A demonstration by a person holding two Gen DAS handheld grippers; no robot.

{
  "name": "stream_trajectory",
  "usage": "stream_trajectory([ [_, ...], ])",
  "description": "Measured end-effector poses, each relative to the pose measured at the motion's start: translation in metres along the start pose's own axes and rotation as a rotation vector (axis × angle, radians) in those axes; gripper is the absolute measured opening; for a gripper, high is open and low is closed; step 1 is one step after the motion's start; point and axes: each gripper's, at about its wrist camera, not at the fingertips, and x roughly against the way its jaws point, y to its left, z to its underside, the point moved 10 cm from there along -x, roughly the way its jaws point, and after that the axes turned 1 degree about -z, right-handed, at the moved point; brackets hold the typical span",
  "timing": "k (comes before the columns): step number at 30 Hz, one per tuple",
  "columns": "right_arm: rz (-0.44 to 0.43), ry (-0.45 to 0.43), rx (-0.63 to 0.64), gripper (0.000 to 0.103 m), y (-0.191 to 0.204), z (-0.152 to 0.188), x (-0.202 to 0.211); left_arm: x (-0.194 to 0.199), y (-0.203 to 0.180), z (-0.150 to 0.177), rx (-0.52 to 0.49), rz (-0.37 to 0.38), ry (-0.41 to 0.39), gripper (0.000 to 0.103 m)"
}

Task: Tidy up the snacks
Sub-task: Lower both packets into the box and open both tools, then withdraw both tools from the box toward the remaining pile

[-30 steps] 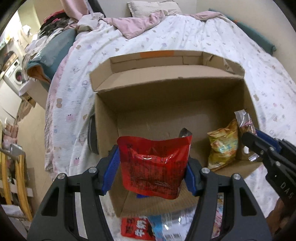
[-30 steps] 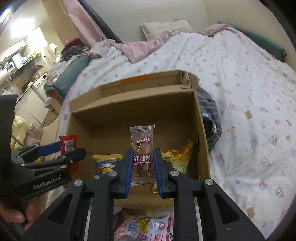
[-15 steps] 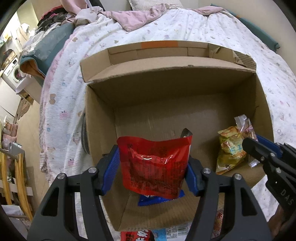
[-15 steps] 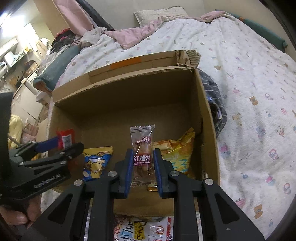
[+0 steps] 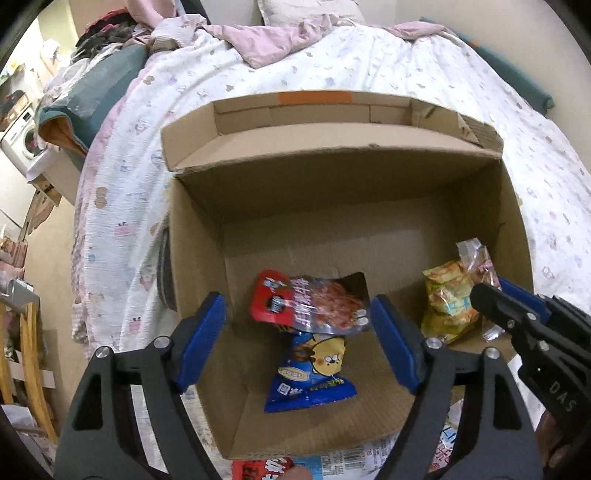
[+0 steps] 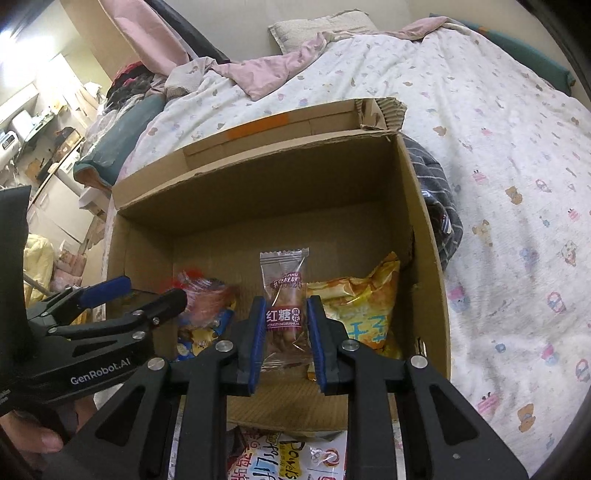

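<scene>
Left gripper (image 5: 297,334) is spread wide over the cardboard box (image 5: 195,258), blue pads (image 5: 201,334) well apart and gripping nothing. Between and beyond them, the red snack bag (image 5: 310,304) appears in the box, slightly blurred, its lower edge overlapping the top of a blue snack bag (image 5: 314,369) with a yellow cartoon face that lies flat on the box floor. Over on the right side of the box, a yellow chip bag (image 5: 448,308) leans near the right wall. The right gripper (image 6: 286,341) is clamped narrow on a clear twisted-dough snack packet (image 6: 284,295), red label reading 红糖, held upright above the near part of the box with the yellow bag (image 6: 360,306) just behind and to its right. From the right wrist view the left gripper (image 6: 147,297) pokes in at the left, its tips in front of the blurred red bag (image 6: 207,295). The box sits on a bed with a white printed quilt (image 6: 517,166); a pink blanket (image 6: 288,62) and a pillow (image 6: 321,26) lie toward the headboard, and a dark striped garment (image 6: 439,206) is bunched against the box's right outer wall. More snack packets (image 6: 291,454) lie on the quilt just in front of the box's near wall.
</scene>
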Motion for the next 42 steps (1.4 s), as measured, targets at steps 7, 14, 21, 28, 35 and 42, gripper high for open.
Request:
stream_trajectory([
  [7, -0.037, -0.022, -0.018, 0.027, 0.001, -0.003, 0.007, 0.007, 0.015, -0.011, 0.026, -0.015, -0.014, 0.079],
  [14, -0.059, -0.081, -0.054, 0.092, 0.000, -0.011, 0.018, 0.012, 0.006, -0.008, 0.002, 0.000, -0.033, 0.100],
  [21, -0.050, -0.075, -0.047, 0.092, -0.002, -0.012, 0.019, 0.016, 0.012, -0.011, 0.029, 0.000, -0.046, 0.100],
  [28, -0.064, -0.082, -0.071, 0.092, 0.001, -0.015, 0.023, 0.022, 0.018, -0.010, 0.067, 0.011, -0.046, 0.100],
  [35, -0.062, -0.095, -0.048, 0.092, 0.008, -0.011, 0.035, 0.034, 0.017, 0.003, 0.058, 0.014, -0.045, 0.100],
  [42, -0.079, -0.099, -0.072, 0.092, 0.006, 0.001, 0.066, 0.060, 0.022, 0.014, 0.042, -0.002, -0.074, 0.100],
])
